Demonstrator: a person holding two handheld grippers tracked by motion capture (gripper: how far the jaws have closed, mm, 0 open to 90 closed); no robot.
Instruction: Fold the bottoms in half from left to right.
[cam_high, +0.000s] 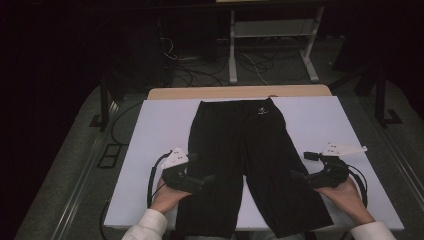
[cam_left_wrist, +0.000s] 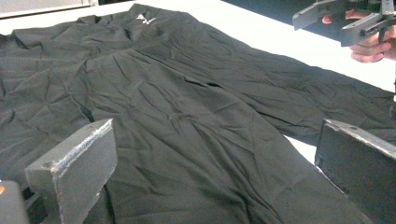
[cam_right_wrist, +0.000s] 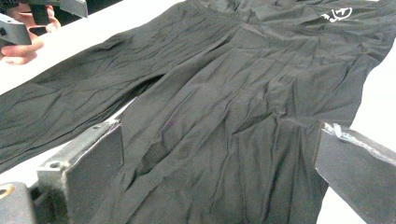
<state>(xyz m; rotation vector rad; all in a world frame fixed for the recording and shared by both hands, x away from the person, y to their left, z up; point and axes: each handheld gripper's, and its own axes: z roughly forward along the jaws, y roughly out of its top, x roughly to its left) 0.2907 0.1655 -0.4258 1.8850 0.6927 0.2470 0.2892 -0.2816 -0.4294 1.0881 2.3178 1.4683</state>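
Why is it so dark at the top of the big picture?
In the high view the room behind is unlit while the white table is bright; the left gripper view and right gripper view show the black shorts sharply, but the near jaws look blurry.

Two hand-held grippers are seen in the lower half of the high view. The left gripper (cam_high: 200, 170) is built of black parts, topped by a pale grey three-cornered plate, and a black cable is looped from its side at lower left. The right gripper (cam_high: 300, 167) is of the same black build, with a matching pale plate and a black cable curled at lower right. White sleeves with cuffs are worn on both forearms at the bottom edge. In the left gripper view, two blocky black jaws with scuffed, silvery worn edges are shown, a screw hole on top of each. Jaws of the same kind are shown in the right gripper view.
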